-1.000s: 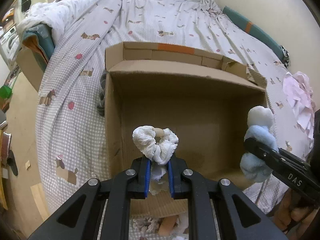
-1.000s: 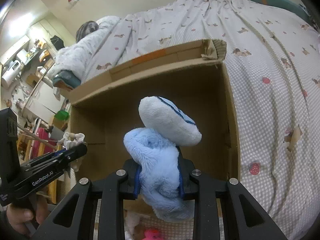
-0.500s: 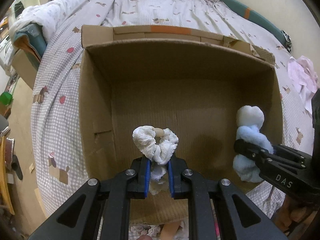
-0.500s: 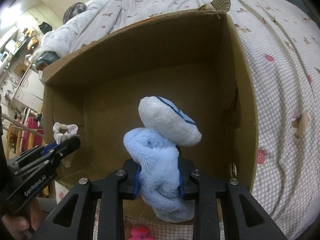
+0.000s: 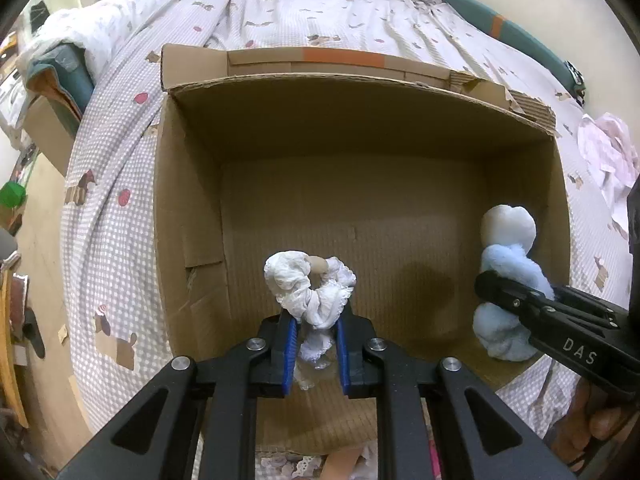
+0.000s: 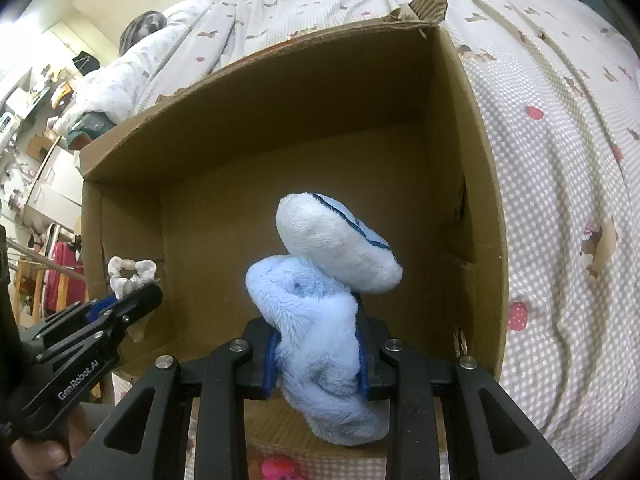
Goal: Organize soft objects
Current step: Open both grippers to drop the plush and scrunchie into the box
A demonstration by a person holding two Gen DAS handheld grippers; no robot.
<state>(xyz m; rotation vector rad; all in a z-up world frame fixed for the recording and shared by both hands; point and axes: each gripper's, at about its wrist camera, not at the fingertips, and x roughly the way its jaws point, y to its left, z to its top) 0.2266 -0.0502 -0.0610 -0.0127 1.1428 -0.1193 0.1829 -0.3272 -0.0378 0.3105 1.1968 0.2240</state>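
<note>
Our left fingers (image 5: 316, 344) pinch a white scrunchie (image 5: 310, 294) by its frill; our right fingers (image 6: 316, 364) squeeze a blue plush toy (image 6: 324, 308) at its waist. Both look light, limp and compressible, hanging over the open cardboard box (image 5: 192, 208) on the bed (image 5: 108, 184).

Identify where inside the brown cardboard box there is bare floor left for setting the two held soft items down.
The brown cardboard box has bare floor wall to wall. The only crowding is near its front edge, where the white frilly scrunchie and the light blue plush slipper hang.
</note>
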